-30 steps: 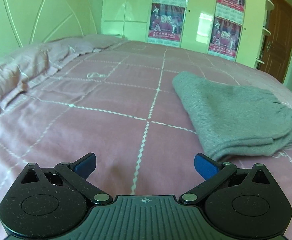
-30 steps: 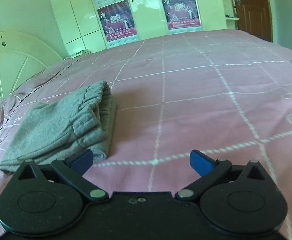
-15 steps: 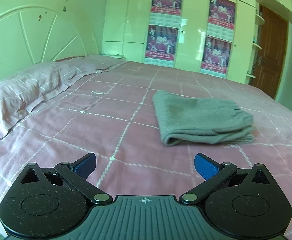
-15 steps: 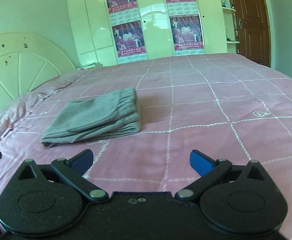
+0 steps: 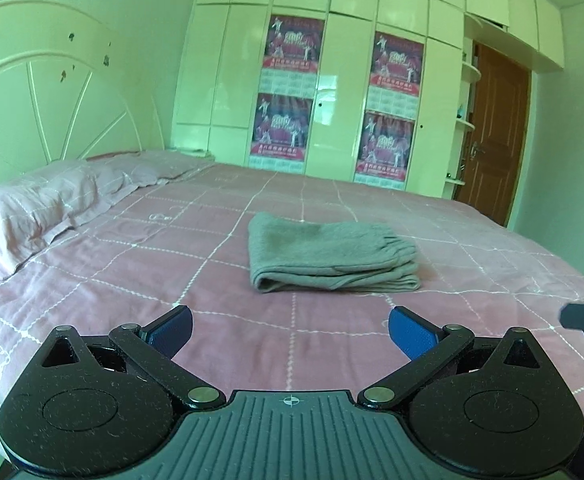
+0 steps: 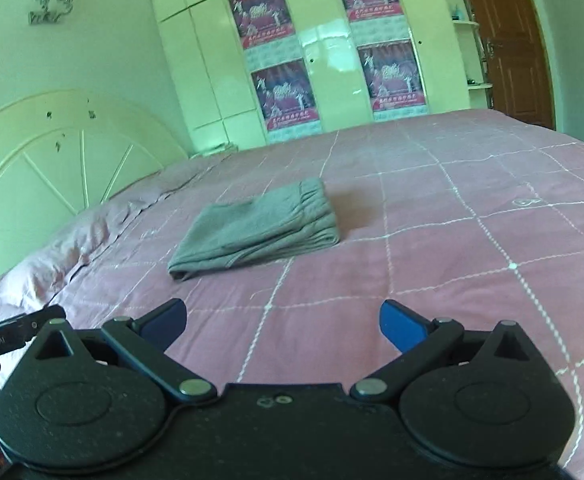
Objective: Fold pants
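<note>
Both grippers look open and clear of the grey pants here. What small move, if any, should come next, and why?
Probably none beyond resting both away from the bed: the pants already lie in a compact folded stack on the pink bedspread, layers roughly aligned. The left gripper and right gripper are open, empty and well short of the pants, so the fold looks finished.

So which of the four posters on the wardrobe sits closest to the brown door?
The upper right poster, on the wardrobe panel next to the brown door; the other three sit lower or further left.
</note>
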`<action>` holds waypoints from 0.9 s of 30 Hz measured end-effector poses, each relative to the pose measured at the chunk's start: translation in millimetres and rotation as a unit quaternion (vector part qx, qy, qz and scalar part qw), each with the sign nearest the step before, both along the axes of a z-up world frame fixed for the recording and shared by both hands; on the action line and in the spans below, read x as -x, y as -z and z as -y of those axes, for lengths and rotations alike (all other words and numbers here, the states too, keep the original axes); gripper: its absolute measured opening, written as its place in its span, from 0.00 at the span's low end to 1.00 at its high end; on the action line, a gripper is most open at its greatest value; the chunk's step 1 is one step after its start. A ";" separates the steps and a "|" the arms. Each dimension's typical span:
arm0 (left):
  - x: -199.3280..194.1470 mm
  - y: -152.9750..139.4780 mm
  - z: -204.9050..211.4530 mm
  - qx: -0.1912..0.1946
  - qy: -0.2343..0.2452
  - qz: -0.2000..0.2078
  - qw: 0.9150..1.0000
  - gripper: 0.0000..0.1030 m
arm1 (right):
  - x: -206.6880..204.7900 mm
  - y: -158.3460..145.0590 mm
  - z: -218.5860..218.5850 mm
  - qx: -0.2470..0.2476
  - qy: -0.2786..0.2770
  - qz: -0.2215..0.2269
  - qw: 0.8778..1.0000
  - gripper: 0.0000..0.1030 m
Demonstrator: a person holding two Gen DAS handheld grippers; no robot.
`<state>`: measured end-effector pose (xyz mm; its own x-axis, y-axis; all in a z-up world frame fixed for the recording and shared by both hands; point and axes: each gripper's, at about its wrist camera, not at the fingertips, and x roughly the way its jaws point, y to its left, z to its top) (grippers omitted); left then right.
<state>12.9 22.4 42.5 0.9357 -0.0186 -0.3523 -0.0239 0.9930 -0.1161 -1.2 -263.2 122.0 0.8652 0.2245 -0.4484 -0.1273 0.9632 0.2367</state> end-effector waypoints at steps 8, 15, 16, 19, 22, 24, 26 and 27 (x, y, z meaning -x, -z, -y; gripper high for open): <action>27.9 -6.1 18.3 -0.024 0.010 0.010 1.000 1.00 | 26.5 -2.8 -25.7 0.047 -0.027 0.029 0.998 0.94; 41.1 -7.0 19.3 -0.018 0.016 0.013 1.000 1.00 | 36.9 5.7 -19.6 0.055 -0.010 0.031 0.998 0.94; 43.0 -7.0 20.7 -0.018 0.017 0.015 1.000 1.00 | 38.2 4.4 -19.1 0.053 -0.007 0.037 0.998 0.94; 47.6 -7.4 25.3 -0.027 0.025 0.025 0.999 1.00 | 45.6 -0.5 -23.0 0.063 -0.008 0.064 0.996 0.94; 47.2 -6.1 28.9 -0.032 0.029 0.023 0.999 1.00 | 48.5 -1.1 -30.8 0.087 -0.018 0.076 0.993 0.94; 46.9 -5.8 29.6 -0.034 0.029 0.021 0.999 1.00 | 47.0 1.7 -33.2 0.090 -0.024 0.068 0.993 0.94; 47.9 -6.1 29.3 -0.033 0.028 0.024 0.999 1.00 | 46.3 1.7 -33.2 0.091 -0.023 0.067 0.993 0.94; 48.4 -6.2 29.0 -0.033 0.028 0.025 0.999 1.00 | 46.4 1.1 -32.5 0.088 -0.021 0.068 0.994 0.94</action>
<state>-35.5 -6.6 48.7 0.9504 -0.0502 -0.3068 0.0363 0.9980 -0.0510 -47.6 -230.7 120.9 0.9120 0.1900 -0.3636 -0.1877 0.9813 0.0419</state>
